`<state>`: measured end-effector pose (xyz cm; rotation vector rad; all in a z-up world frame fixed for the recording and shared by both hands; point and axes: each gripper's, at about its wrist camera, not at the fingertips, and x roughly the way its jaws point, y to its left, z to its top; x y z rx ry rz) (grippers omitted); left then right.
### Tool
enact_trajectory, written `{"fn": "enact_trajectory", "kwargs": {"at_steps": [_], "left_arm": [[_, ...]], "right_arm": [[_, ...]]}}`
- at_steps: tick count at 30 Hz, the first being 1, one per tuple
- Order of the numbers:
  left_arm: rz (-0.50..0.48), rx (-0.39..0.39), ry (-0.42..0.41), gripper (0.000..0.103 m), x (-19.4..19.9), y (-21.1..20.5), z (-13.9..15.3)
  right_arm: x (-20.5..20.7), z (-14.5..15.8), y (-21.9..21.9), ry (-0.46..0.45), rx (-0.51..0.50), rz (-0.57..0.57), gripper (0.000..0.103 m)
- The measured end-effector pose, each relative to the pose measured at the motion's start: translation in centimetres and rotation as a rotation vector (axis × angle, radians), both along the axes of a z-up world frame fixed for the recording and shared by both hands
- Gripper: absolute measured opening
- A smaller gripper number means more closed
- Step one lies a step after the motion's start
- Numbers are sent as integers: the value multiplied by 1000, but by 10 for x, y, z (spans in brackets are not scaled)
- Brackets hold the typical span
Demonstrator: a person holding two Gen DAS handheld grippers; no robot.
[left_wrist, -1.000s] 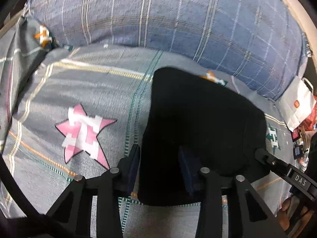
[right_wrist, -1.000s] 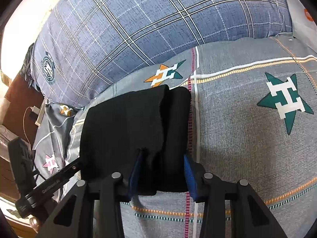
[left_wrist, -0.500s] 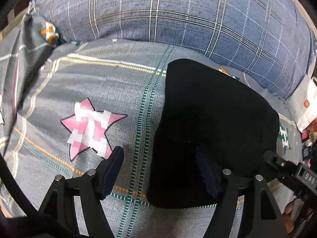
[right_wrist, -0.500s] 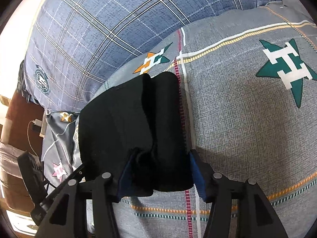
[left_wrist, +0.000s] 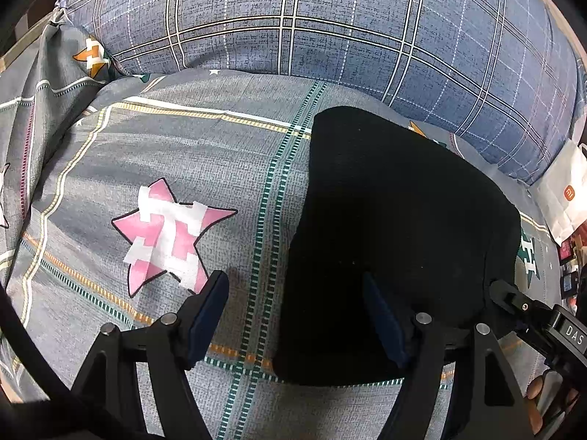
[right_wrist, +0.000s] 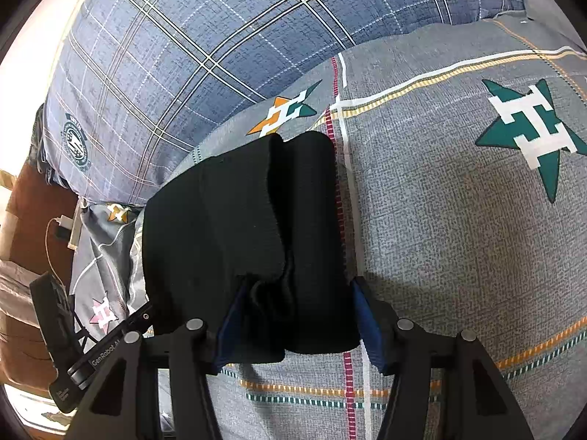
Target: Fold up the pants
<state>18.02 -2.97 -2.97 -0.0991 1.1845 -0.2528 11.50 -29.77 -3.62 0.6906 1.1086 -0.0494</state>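
The black pants (left_wrist: 396, 220) lie folded into a compact block on the grey star-patterned bedspread (left_wrist: 183, 154). My left gripper (left_wrist: 293, 282) points down over their near left corner. Its jaws are opening wide: the left finger stands over bare bedspread, the right finger over the cloth, and neither pad presses. In the right wrist view the pants (right_wrist: 220, 220) show a thick rolled edge on the right side. My right gripper (right_wrist: 299, 286) straddles that edge with its blue pads loosened on either side of it.
A large blue plaid pillow (left_wrist: 330, 29) fills the far side of the bed. A white paper bag (left_wrist: 565, 190) and small items sit off the bed's right edge. A charger and cable (right_wrist: 62, 227) lie by the brown surface at the left.
Both grippers' jaws have widened and let go of the pants' near edge, the left one much more. The pants stay flat on the bed, and neither hand has shifted much.
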Motion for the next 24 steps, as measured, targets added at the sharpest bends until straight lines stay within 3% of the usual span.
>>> {"fn": "enact_trajectory", "kwargs": {"at_steps": [24], "left_arm": [[0,12,-13,77,-1,-1,0]], "right_arm": [[0,0,1,5,-4,7,61]]}}
